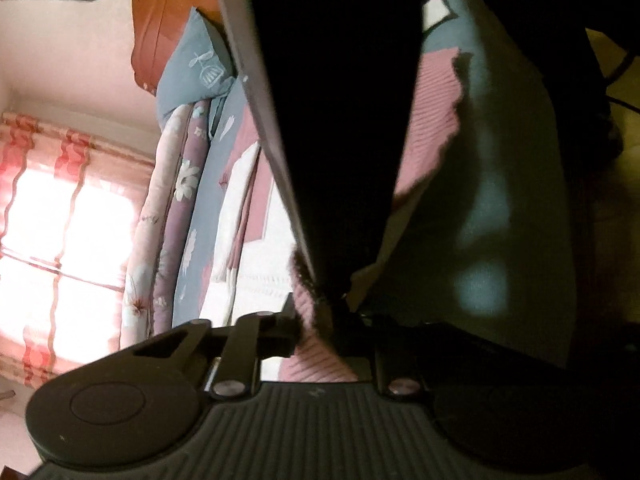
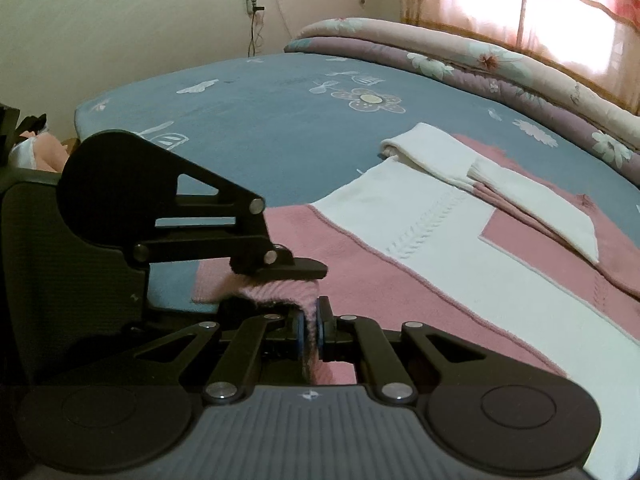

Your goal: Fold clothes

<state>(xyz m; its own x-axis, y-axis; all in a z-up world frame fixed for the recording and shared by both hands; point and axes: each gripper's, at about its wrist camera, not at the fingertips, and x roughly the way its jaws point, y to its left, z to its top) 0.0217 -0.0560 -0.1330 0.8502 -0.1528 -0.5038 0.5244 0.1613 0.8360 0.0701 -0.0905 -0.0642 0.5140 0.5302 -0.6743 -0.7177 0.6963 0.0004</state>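
Pink-and-white sweater point(image 2: 420, 240) spread on the bed point(image 2: 260, 120), sleeves laid inward; its hem is pinched by the left gripper point(image 2: 280, 276) and right gripper point(image 2: 310, 328), body fold outstanding

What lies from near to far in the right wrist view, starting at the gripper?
Right gripper shut on the pink hem → left gripper clamped on the same hem → pink and white sweater → blue floral bedsheet → rolled quilts → curtained window.

no readable text, labels, numbers
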